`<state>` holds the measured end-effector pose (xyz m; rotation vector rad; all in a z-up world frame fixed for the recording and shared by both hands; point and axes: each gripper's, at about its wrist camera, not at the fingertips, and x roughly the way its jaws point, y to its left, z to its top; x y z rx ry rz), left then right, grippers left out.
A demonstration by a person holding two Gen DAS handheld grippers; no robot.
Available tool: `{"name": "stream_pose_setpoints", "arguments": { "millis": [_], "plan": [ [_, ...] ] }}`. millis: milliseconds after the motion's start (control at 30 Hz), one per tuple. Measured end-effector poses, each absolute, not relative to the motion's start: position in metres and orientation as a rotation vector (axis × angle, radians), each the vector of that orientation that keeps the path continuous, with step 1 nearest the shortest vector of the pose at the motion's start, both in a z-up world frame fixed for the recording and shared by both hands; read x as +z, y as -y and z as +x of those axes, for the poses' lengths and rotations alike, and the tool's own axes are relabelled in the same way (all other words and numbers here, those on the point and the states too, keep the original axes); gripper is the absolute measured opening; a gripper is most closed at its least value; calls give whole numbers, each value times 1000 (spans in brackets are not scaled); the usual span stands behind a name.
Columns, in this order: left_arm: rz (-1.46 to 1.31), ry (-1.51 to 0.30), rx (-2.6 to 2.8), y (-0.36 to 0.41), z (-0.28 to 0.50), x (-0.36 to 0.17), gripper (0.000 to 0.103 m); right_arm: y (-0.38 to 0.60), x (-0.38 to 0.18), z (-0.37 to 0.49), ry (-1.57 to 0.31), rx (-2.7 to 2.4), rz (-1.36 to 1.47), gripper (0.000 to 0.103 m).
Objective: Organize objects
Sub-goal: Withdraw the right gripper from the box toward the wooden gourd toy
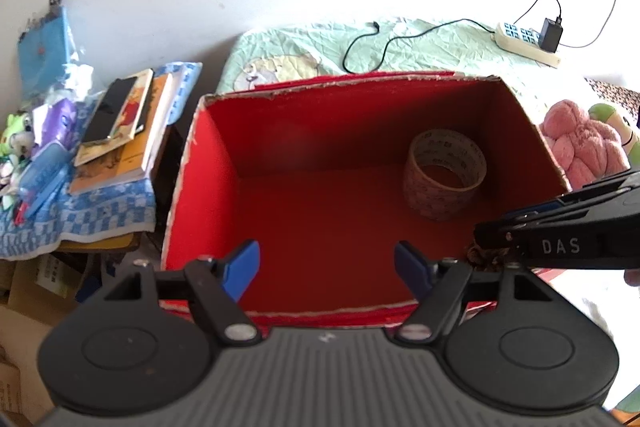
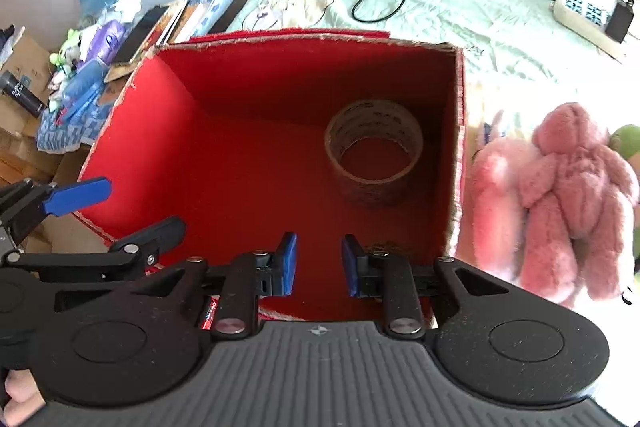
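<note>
An open red cardboard box (image 1: pixel 280 211) with a ragged, torn pale rim sits on a bed covered by a crinkled mint-green quilted sheet (image 1: pixel 420 43), and its smooth red inner walls and floor fill most of both wrist views. Inside it, near the far right corner, a wide roll of brownish packing tape (image 1: pixel 444 173) stands on its flat side with the round hollow core facing up, printed lettering running around its glossy band; in the right wrist view the same roll (image 2: pixel 374 151) sits close to the right wall. The left tool (image 1: pixel 326 267) hangs over the near edge of the box with its blue-padded fingers spread wide and nothing between them. The right tool (image 2: pixel 319 265) is also over the near edge, its blue pads set apart with a narrow gap that holds nothing. In the left wrist view the right tool's black arm, marked with pale letters, crosses in from the right above the box's near right corner. Just outside the right wall of the box, a fluffy pink plush toy (image 2: pixel 560 195) lies on the bed. Farther back on the sheet lie a cream power strip (image 1: pixel 528 43) with a black adapter plugged in and a thin black cable (image 1: pixel 384 47) curling across the fabric. To the left, a stack of paperback books (image 1: pixel 120 131) rests on a blue-and-white checked cloth (image 1: pixel 100 215).
</note>
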<state>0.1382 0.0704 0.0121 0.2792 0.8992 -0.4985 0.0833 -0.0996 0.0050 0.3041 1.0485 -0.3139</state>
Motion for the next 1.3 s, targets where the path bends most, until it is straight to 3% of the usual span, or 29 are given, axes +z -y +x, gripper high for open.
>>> {"name": "stream_pose_setpoints", "arguments": {
  "millis": [300, 800, 1300],
  "plan": [
    [270, -854, -442, -68, 105, 29, 86, 93, 20, 57, -966, -265, 298, 27],
    [285, -882, -392, -58, 66, 25, 89, 89, 29, 9, -892, -205, 310, 27],
    [315, -965, -371, -46, 42, -3, 91, 88, 4, -17, -924, -204, 356, 28]
  ]
}}
